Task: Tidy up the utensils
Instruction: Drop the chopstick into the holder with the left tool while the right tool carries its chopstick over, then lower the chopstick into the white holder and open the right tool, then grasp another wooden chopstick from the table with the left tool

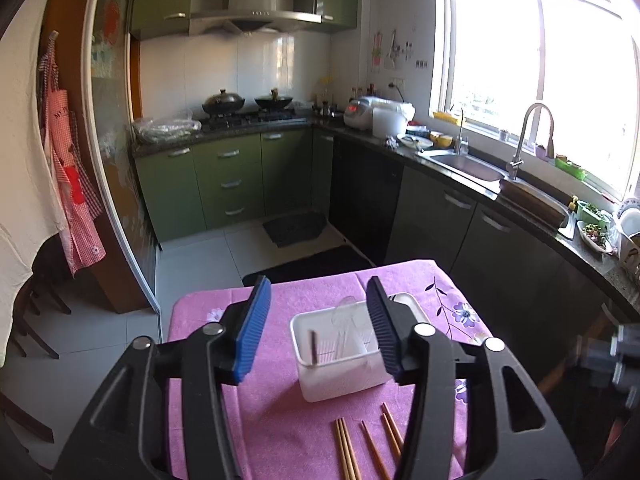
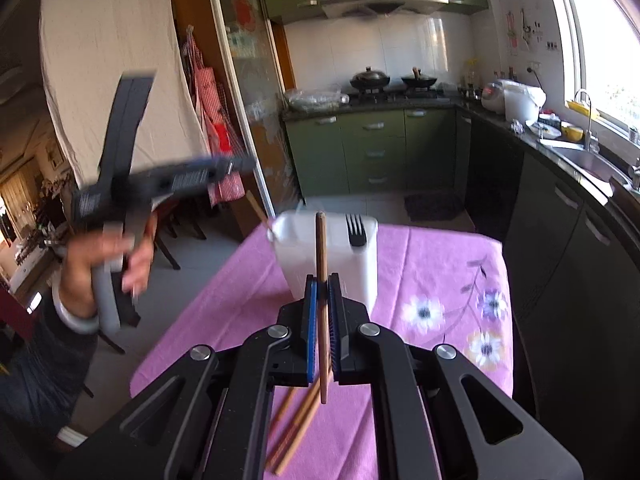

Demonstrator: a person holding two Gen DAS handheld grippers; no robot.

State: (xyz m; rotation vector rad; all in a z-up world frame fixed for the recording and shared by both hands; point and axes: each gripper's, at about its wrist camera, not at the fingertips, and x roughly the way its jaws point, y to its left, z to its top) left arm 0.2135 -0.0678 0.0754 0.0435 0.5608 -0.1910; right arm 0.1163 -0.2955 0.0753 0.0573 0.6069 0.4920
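Clearly, the right gripper was clamped on a single brown wooden chopstick, which was held nearly upright between the blue ribbed pads, its upper end showing above them and its lower end hanging below, clear of the cloth. Straight ahead of that gripper, and near it, stood the white plastic utensil holder, open at the top. One wooden stick leaned out of its left side, and a dark fork stood tines-up in its right side. The long axis of the held chopstick was thus already close to the holder's own upright axis, so it was judged that a short forward carry and a descent into the opening would be called for, with little turning. Beneath the gripper, loose wooden chopsticks lay flat on the pink floral tablecloth, their lengths running roughly toward the holder.

The left gripper was spread wide and held nothing; from its view it was poised above the table, with the holder seen between its fingers and the loose chopsticks nearer to the camera. The right gripper was judged the nearer to the holder. Bare cloth lay on both sides of the holder, while the table's left edge dropped to tiled floor not far off. The fork and the leaning stick were judged the only obstacles at the opening.
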